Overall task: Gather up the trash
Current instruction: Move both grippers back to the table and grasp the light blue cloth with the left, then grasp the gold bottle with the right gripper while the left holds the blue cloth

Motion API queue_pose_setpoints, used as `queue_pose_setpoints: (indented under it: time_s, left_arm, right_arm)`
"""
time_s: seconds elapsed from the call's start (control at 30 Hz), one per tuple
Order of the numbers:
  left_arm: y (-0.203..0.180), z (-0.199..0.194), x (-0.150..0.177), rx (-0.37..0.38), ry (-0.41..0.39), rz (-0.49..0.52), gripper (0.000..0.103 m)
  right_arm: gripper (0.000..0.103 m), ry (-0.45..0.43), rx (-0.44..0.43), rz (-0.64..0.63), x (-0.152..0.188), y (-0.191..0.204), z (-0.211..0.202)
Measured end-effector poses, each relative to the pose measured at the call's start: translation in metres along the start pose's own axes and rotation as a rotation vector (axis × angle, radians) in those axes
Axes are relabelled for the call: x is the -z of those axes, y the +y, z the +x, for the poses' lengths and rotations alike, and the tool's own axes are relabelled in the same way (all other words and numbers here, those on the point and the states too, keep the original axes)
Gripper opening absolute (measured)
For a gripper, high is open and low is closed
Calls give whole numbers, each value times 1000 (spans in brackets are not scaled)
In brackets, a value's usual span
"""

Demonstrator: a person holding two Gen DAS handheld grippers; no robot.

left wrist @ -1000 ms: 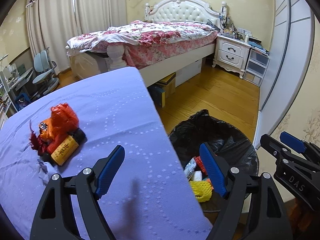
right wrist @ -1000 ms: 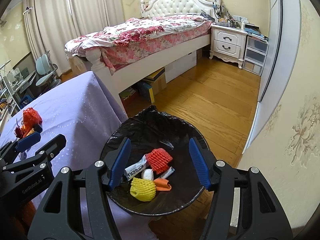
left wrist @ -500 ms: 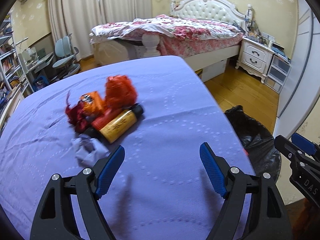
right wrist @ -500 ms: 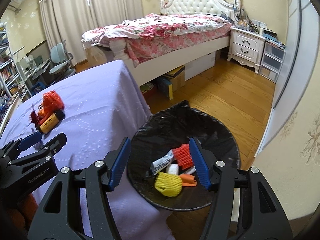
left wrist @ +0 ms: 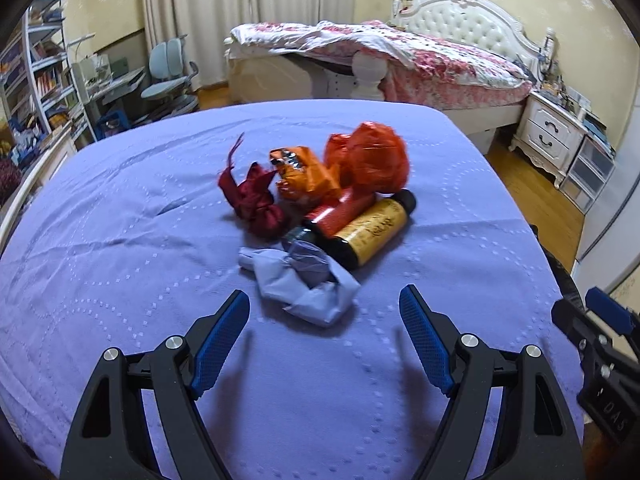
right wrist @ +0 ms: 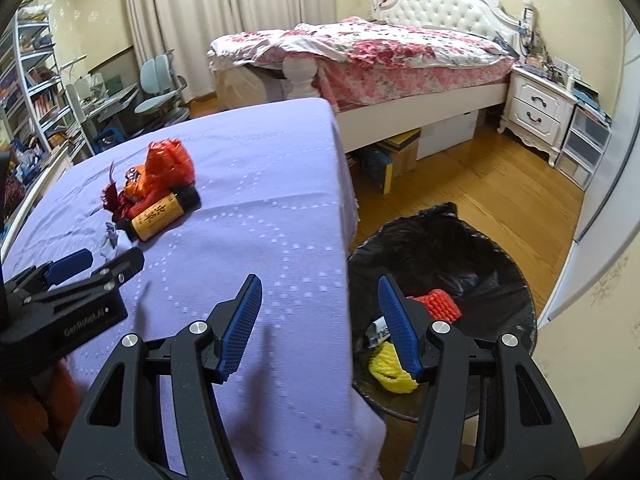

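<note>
A pile of trash lies on the purple tablecloth (left wrist: 120,264): a crumpled pale paper (left wrist: 304,284), a dark red wrapper (left wrist: 256,204), an orange packet (left wrist: 304,176), an orange plastic bag (left wrist: 368,160) and a yellow-labelled dark bottle (left wrist: 372,228). My left gripper (left wrist: 324,336) is open and empty, just short of the crumpled paper. My right gripper (right wrist: 320,320) is open and empty over the table's right edge, beside the black-lined bin (right wrist: 448,248). The bin holds red foam net (right wrist: 440,304) and yellow foam net (right wrist: 388,368). The pile also shows in the right wrist view (right wrist: 156,196).
A bed (right wrist: 380,52) with a floral cover stands behind the table. A white nightstand (right wrist: 536,112) and plastic drawers (right wrist: 584,148) stand at right. A desk chair (left wrist: 168,76) and bookshelf (left wrist: 36,80) are at left. Boxes (right wrist: 396,152) sit under the bed.
My left gripper has swung left from the bin to the trash pile and come close to the crumpled paper. My right gripper has shifted left from over the bin to the table edge.
</note>
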State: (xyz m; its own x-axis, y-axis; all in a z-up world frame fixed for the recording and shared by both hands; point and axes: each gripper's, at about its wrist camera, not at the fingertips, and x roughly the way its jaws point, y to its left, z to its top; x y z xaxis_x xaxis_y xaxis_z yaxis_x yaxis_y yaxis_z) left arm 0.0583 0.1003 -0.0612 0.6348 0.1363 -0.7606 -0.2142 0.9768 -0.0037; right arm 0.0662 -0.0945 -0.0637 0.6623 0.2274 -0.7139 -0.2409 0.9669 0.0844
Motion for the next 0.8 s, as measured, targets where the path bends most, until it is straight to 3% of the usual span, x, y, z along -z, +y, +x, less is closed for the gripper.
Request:
queue_pose_setpoints:
  time_s: [0.17,0.33,0.6,0.8]
  left_arm:
    - [11,12,-6,25,45,-28,76]
    - [16,13,-6,27,43,-6,56]
    - [30,6,2,58,33,8,55]
    - [52,3,5,31,23,6,55]
  right_arm:
    - [59,13,-8,-22,0,10,5]
    - [59,21,-13,-31,-1,17,9]
    - [59,36,-34,-41,-5,29,16]
    - [59,47,-82,-45,-13,51,25]
